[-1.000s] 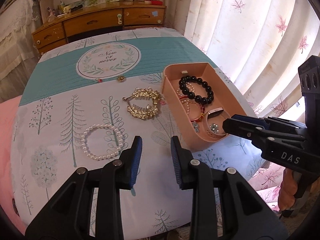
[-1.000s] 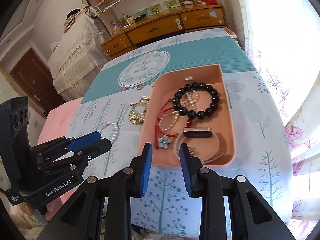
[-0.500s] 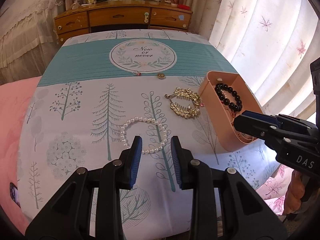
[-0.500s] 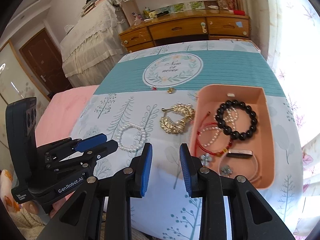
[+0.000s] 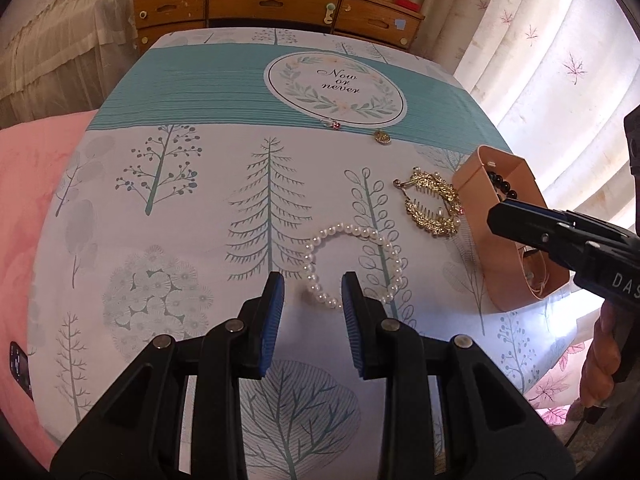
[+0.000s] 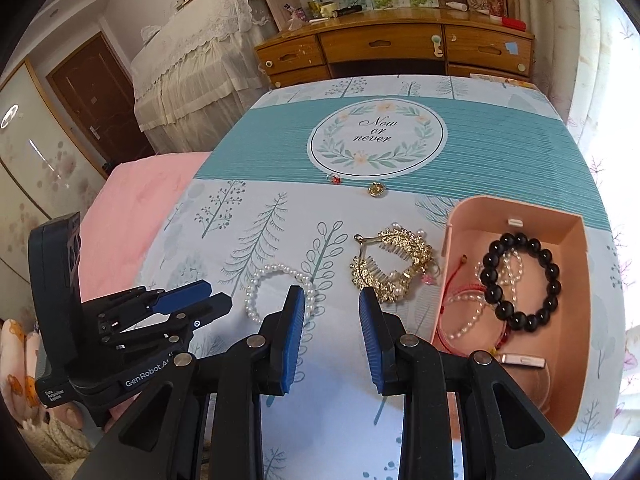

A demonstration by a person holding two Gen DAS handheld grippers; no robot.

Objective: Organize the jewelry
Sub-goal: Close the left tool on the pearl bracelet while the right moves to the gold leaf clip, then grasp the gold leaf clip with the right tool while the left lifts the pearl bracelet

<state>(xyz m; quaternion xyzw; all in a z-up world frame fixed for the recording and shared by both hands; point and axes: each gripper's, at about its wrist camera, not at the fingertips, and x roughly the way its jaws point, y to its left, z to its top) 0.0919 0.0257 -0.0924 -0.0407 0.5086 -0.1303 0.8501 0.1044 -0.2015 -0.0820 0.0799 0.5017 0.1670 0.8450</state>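
Observation:
A white pearl bracelet (image 5: 352, 266) lies on the tree-print tablecloth, its near edge just in front of my open, empty left gripper (image 5: 313, 290); it also shows in the right wrist view (image 6: 276, 292). A gold leaf hair comb (image 5: 431, 202) (image 6: 394, 266) lies right of it, beside a pink tray (image 5: 478, 208) (image 6: 576, 364) holding a black bead bracelet (image 6: 520, 282), pearl and red-string bracelets and a watch-like band. My right gripper (image 6: 331, 304) is open and empty above the cloth between bracelet and comb. A small red ring (image 6: 334, 179) and a gold pendant (image 6: 376, 189) lie farther back.
The table carries a teal band with a round "Now or never" print (image 6: 376, 136). A wooden dresser (image 6: 396, 50) stands behind the table, a pink bed (image 6: 132, 208) to the left, curtains (image 5: 552, 60) to the right. A dark phone (image 5: 20, 368) lies at the left edge.
Both grippers have swung left, away from the tray. My left gripper has closed in on the pearl bracelet, and the right one now faces the comb and bracelet. Both stay open.

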